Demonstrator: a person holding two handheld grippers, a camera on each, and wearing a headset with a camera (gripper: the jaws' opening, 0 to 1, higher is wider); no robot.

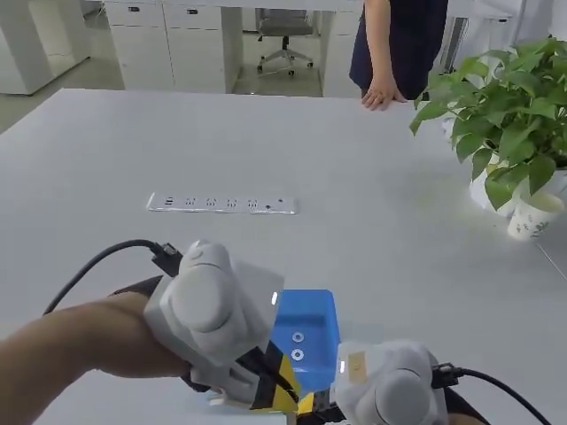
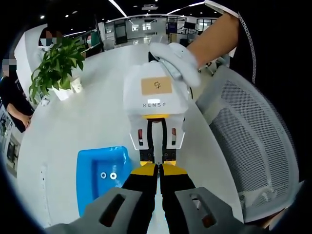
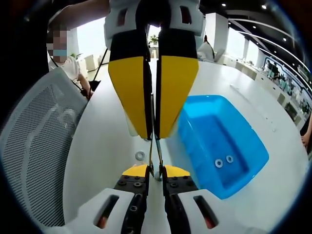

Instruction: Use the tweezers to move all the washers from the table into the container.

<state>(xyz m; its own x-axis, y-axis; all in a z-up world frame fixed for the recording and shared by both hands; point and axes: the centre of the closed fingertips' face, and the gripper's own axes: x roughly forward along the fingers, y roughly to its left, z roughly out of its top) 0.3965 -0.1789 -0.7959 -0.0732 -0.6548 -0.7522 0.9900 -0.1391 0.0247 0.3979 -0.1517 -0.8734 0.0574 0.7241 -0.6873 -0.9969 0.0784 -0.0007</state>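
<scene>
The blue container (image 1: 310,303) sits near the table's front edge with two washers (image 1: 298,346) on its floor. My left gripper (image 1: 282,390) and right gripper (image 1: 321,413) meet tip to tip just in front of it. Thin metal tweezers (image 3: 154,146) run between the left gripper (image 3: 152,134) above and the right gripper (image 3: 155,171) below, and both pairs of jaws are shut on them. One loose washer (image 3: 140,155) lies on the white table beside the tweezers, left of the container (image 3: 219,136). In the left gripper view the container (image 2: 92,163) lies left of the left gripper (image 2: 159,170) and right gripper (image 2: 157,158).
A white power strip (image 1: 221,204) lies mid-table. A potted plant (image 1: 505,115) and a paper cup (image 1: 532,217) stand at the right edge. A person rests a hand (image 1: 381,96) on the far edge. A mesh chair (image 2: 253,146) is close beside the grippers.
</scene>
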